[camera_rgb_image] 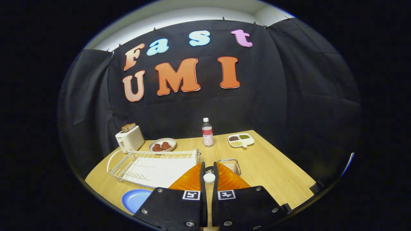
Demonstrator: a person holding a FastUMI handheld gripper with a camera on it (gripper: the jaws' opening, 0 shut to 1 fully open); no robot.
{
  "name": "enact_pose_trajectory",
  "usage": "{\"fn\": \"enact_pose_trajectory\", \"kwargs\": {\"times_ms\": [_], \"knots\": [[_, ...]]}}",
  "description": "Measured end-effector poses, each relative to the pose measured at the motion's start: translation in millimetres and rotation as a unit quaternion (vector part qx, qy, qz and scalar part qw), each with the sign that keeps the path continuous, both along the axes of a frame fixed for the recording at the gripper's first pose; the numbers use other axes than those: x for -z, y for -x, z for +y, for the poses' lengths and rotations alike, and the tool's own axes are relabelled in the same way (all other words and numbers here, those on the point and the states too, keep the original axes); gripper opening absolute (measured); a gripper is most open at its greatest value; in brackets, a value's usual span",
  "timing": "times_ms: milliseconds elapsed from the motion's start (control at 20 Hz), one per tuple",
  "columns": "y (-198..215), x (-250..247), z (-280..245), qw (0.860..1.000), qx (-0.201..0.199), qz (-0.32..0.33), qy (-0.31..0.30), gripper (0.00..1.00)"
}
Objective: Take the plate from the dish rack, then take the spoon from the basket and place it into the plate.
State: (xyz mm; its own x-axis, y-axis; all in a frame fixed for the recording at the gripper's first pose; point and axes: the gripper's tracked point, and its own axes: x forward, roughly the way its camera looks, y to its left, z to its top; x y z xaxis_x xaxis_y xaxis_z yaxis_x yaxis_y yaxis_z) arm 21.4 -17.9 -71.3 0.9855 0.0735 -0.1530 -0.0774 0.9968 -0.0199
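**Spoon's in the fingers, plate's down on the worktop**

So the gripper [209,173] has its 2 orange fingers [189,181] nearly together, pinched on the spoon [209,177]. You can see a small white rounded bit of it squeezed right between them, and a dark bit poking out just past the tips. Can't tell which end of the spoon that is.

The blue plate [135,199] lies flat on the wooden worktop [276,173], off to the left of the fingers and just in front of the white wire dish rack [151,166]. The plate is bare. The small wire basket [231,165] sits just beyond the right finger, partly hidden by it.

Further back: a white toaster [130,138] with toast sticking out the top, a shallow bowl [162,144] with 2 reddish-brown pieces in it, a clear bottle [207,132] with a white cap and a pinkish label (too small to read), and a white divided dish [240,140] holding dark, green and pale bits in separate sections.

Only markings up close are the 2 black-and-white square tags on the gripper body, no brand I can make out.
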Motion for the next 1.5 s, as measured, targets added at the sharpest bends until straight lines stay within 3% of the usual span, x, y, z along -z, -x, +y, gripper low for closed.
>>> {"fn": "enact_pose_trajectory", "kwargs": {"times_ms": [550,1100,1500], "knots": [[80.4,40.8,120.7,0.996,-0.083,0.035,-0.005,0.05],[83.4,115.9,191.7,0.983,-0.167,0.081,-0.004,0.06],[71.8,142.2,203.1,0.975,-0.202,0.092,0.004,0.06]]}}
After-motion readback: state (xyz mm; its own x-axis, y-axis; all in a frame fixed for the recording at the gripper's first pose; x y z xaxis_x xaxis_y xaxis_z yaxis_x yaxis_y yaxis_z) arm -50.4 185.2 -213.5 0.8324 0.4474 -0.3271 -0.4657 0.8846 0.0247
